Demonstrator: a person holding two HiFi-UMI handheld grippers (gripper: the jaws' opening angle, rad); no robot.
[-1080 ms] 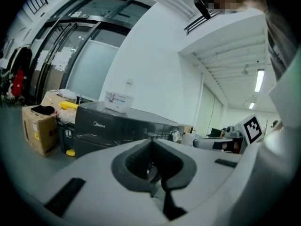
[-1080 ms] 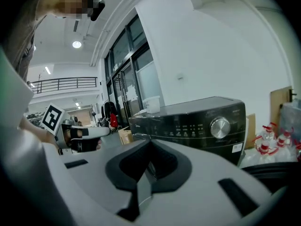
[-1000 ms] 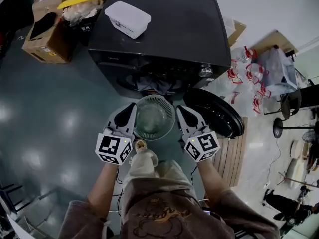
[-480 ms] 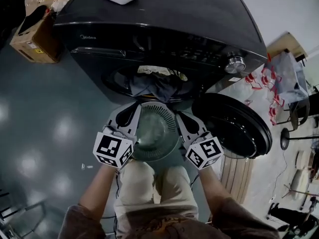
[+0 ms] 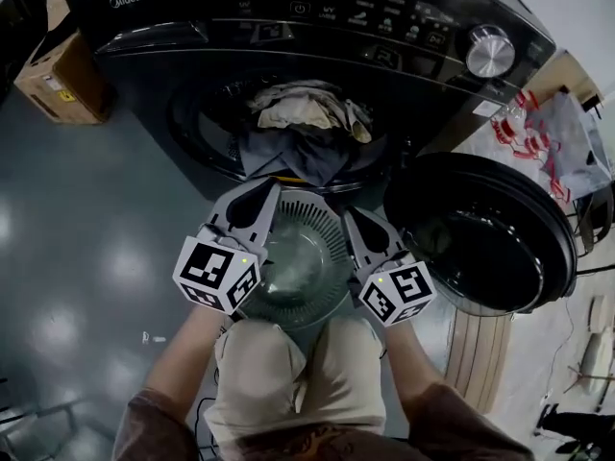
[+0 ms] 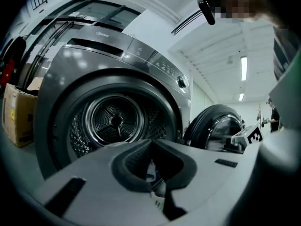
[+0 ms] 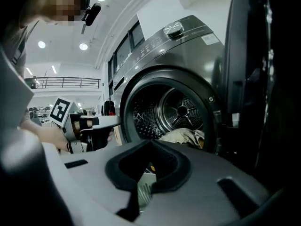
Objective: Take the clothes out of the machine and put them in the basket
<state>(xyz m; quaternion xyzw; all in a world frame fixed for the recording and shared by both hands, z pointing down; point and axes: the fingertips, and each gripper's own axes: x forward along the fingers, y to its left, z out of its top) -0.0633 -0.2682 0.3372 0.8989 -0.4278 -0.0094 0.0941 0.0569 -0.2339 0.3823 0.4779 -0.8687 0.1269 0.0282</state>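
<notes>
Nearest to you, over your own knees, your left claw and right claw are both closed up tight. Each is pinched on an opposite side of the round, grey-green ribbed plastic basket, whose slats show in the gap under each pair of pads. The basket hangs empty between the two claws (whether its base touches the floor I cannot tell). What matters for your next move lies just past its far rim: the heap of beige and dark blue-grey clothes sits in the mouth of the drum, straight ahead of both claws. It spills over the lower lip and is almost touching the basket. The heap runs crosswise, roughly centred between your claws, and your left claw looks a shade nearer to it. Around it stands the dark grey front-loading washing machine. Its round black door is swung open on your right and crowds the right claw's side. As I read it, neither claw is free to reach in, so you would need to set the basket down first and then reach level and forward, most easily with the left.
</notes>
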